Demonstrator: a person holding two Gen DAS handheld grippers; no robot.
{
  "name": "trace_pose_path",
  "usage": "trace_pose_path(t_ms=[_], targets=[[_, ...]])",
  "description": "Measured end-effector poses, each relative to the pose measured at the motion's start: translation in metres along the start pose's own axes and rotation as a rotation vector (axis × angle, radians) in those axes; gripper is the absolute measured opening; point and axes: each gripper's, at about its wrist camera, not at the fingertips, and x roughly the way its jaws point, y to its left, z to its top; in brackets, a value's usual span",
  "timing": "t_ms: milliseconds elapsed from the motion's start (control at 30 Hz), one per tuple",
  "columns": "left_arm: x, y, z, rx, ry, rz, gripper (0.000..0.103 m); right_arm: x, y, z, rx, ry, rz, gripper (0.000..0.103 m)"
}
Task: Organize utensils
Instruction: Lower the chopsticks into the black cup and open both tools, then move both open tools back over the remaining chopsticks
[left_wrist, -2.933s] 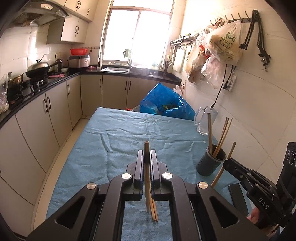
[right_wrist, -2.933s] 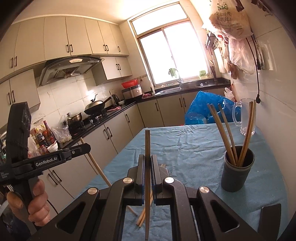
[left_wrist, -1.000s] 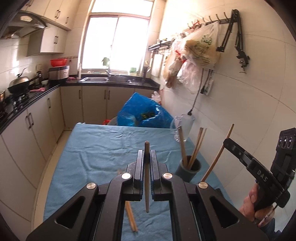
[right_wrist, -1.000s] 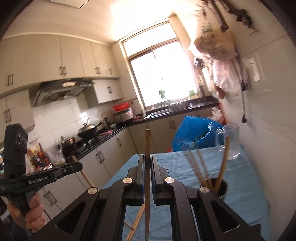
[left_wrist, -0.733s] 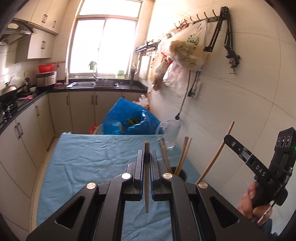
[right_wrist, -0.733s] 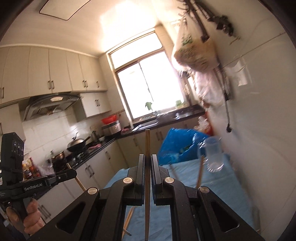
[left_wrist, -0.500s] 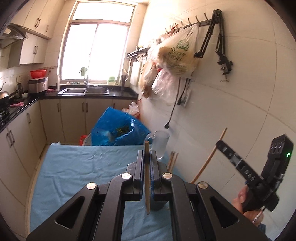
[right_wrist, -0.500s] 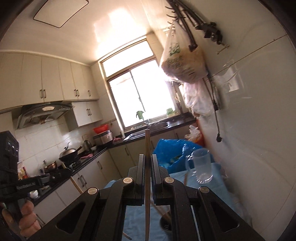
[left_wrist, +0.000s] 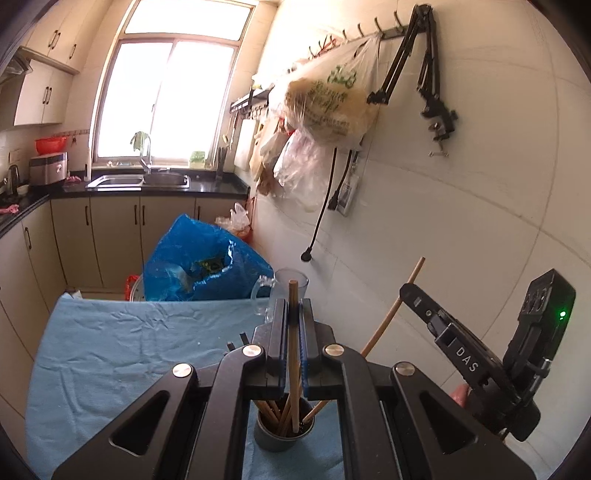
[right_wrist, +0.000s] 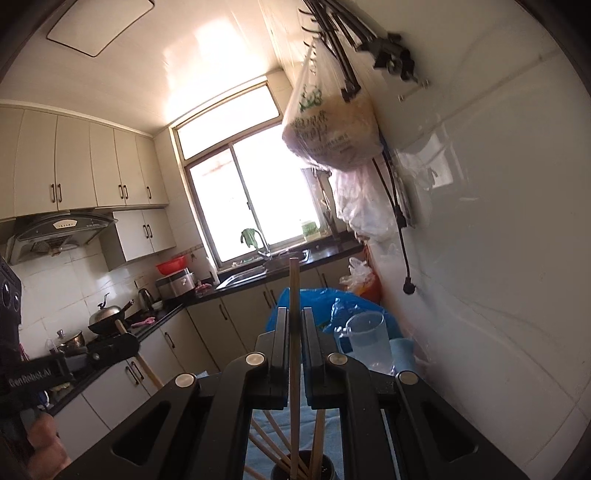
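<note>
My left gripper (left_wrist: 293, 306) is shut on a wooden chopstick (left_wrist: 293, 354) that stands upright; its lower end dips into the dark grey cup (left_wrist: 284, 437) on the blue cloth. Several chopsticks lean inside that cup. My right gripper (right_wrist: 294, 315) is shut on another chopstick (right_wrist: 294, 350), also upright, with its lower end at the mouth of the same cup (right_wrist: 303, 470). In the left wrist view the right gripper (left_wrist: 412, 291) comes in from the right, and its chopstick (left_wrist: 391, 314) slants down into the cup. In the right wrist view the left gripper (right_wrist: 125, 341) shows at the left edge.
A clear glass pitcher (left_wrist: 282, 291) stands behind the cup by the tiled wall. A blue plastic bag (left_wrist: 199, 262) sits beyond the table's far end. Plastic bags (left_wrist: 325, 107) hang from wall hooks above. The blue tablecloth (left_wrist: 122, 354) spreads to the left. Counters and cabinets line the left side.
Both grippers have moved over to the grey cup with their chopsticks; the cup has come from ahead to right beneath the jaws, and both chopstick ends now reach its mouth.
</note>
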Motion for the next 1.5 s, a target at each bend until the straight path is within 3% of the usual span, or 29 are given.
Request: trace_pose_path(t_ms=[200,700,967,1500], targets=[[0.035,0.006,-0.018,0.005,0.055,0.032,0.005,0.023,-0.016,-0.017,0.012,0.045,-0.018,0.006],[0.072,0.035,-0.070,-0.016,0.161,0.070,0.006,0.053,-0.019,-0.067,0.020,0.209,-0.013,0.006],[0.068,0.038,-0.075,-0.003,0.144,0.080,0.007,0.063,-0.023,-0.081,0.027,0.260,-0.030,0.006],[0.064,0.039,-0.074,-0.008,0.142,0.084,0.007,0.052,-0.014,-0.075,0.018,0.257,-0.016,0.007]])
